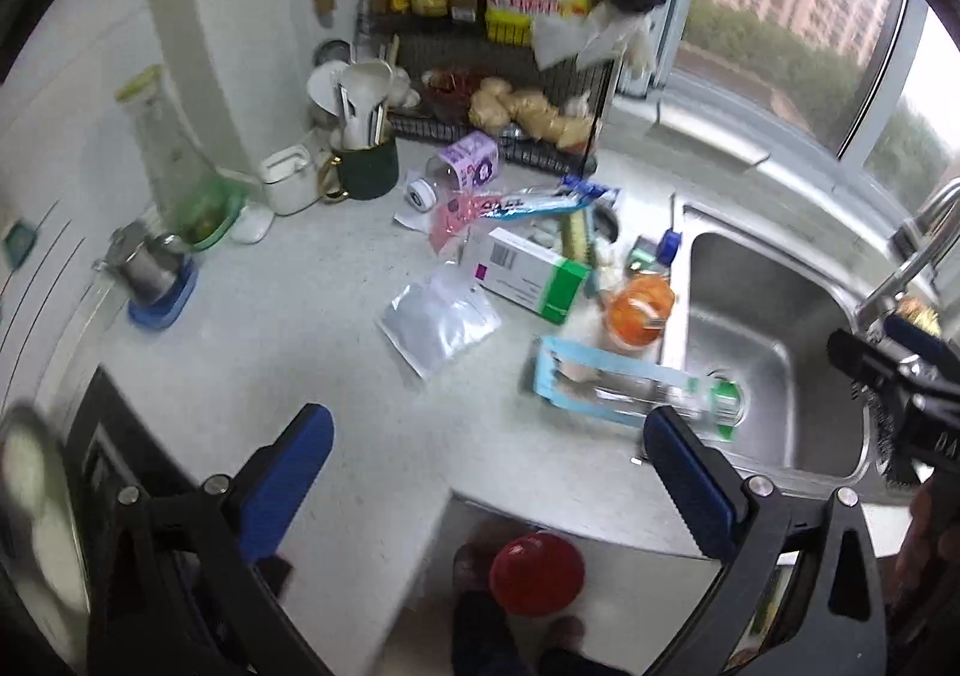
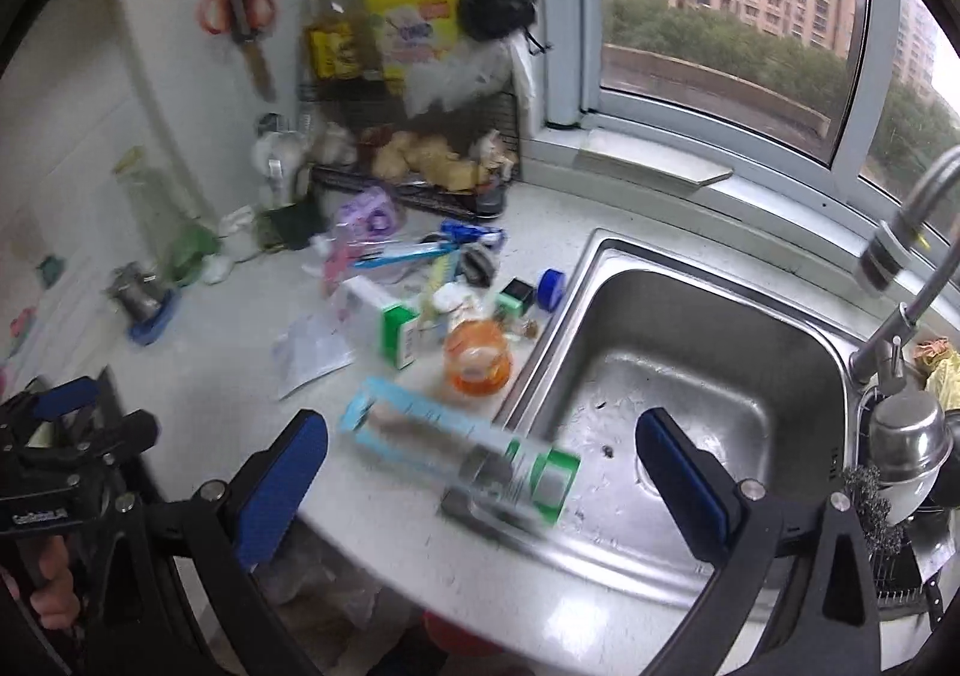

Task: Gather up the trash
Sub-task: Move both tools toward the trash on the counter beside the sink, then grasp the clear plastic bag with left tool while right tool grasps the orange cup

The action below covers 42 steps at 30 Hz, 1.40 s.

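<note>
Trash lies scattered on the white counter [image 1: 288, 328]: a light-blue and green carton [image 1: 636, 385] at the sink's edge, also in the right wrist view [image 2: 456, 448]; a white and green box [image 1: 531, 274]; a silver pouch [image 1: 438, 322]; an orange-lidded jar [image 1: 639, 310]; a purple cup [image 1: 471, 160]; blue wrappers [image 1: 540, 202]. My left gripper [image 1: 489, 451] is open and empty above the counter's front edge. My right gripper [image 2: 480, 457] is open and empty, hovering over the carton. It also shows at the right in the left wrist view [image 1: 888, 376].
A steel sink [image 2: 690, 376] with a faucet [image 2: 900, 250] lies to the right. A wire rack [image 1: 498, 76] with bottles stands at the back. A dark mug [image 1: 363, 169] with utensils and a blender [image 1: 174, 184] stand at the left. A red-lidded object [image 1: 537, 574] sits below the counter.
</note>
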Tool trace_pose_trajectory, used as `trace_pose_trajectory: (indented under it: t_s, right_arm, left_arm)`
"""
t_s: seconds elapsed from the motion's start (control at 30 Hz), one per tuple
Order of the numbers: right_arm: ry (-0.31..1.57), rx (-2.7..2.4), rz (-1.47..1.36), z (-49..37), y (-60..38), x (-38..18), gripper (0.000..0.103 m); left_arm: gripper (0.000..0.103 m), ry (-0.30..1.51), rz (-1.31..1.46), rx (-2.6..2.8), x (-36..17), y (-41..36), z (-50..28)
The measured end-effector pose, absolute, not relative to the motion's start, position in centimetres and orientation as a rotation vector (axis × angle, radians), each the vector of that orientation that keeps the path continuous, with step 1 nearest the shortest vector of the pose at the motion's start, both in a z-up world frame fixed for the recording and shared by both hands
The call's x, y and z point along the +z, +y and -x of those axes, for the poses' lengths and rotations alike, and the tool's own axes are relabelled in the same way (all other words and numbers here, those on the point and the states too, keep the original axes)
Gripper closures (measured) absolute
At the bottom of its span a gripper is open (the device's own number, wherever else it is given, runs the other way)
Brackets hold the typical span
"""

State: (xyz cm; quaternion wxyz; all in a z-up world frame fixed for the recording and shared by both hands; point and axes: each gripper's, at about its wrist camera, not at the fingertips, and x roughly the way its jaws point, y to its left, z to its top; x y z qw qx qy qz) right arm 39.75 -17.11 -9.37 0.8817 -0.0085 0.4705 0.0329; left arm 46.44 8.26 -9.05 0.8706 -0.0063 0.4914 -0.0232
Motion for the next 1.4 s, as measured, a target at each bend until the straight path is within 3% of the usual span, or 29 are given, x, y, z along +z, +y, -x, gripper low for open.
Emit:
trace_pose_trajectory:
  t_s: [0.27, 0.67, 0.8, 1.1, 1.2, 1.27, 1.4]
  right_arm:
    - [1.131, -0.047, -0.011, -47.1, -17.3, -14.8, 0.000]
    - [1.278, -0.135, -0.026, -52.3, -18.3, -20.0, 0.000]
    - [1.305, -0.154, -0.034, -52.8, -18.6, -20.8, 0.000]
    - [1.342, -0.177, -0.066, -54.1, -18.5, -21.8, 0.000]
    - [1.357, -0.174, -0.077, -54.9, -18.3, -22.3, 0.011]
    - [1.372, -0.184, -0.078, -55.3, -18.3, -22.8, 0.012]
    - [1.398, -0.178, -0.074, -56.0, -17.7, -23.5, 0.014]
  left_arm:
    - [0.000, 1.146, -0.125, -0.142, -15.2, 9.3, -55.4]
    - [0.000, 1.308, -0.172, -0.265, -24.5, 9.8, -61.6]
    - [0.013, 1.333, -0.248, -0.267, -26.7, 9.5, -62.7]
    - [0.018, 1.358, -0.357, -0.283, -29.5, 9.3, -63.8]
    - [0.022, 1.361, -0.329, -0.284, -29.7, 9.8, -64.3]
    - [0.025, 1.364, -0.300, -0.289, -30.0, 10.4, -64.5]
    - [0.044, 1.364, -0.268, -0.321, -29.8, 11.3, -64.8]
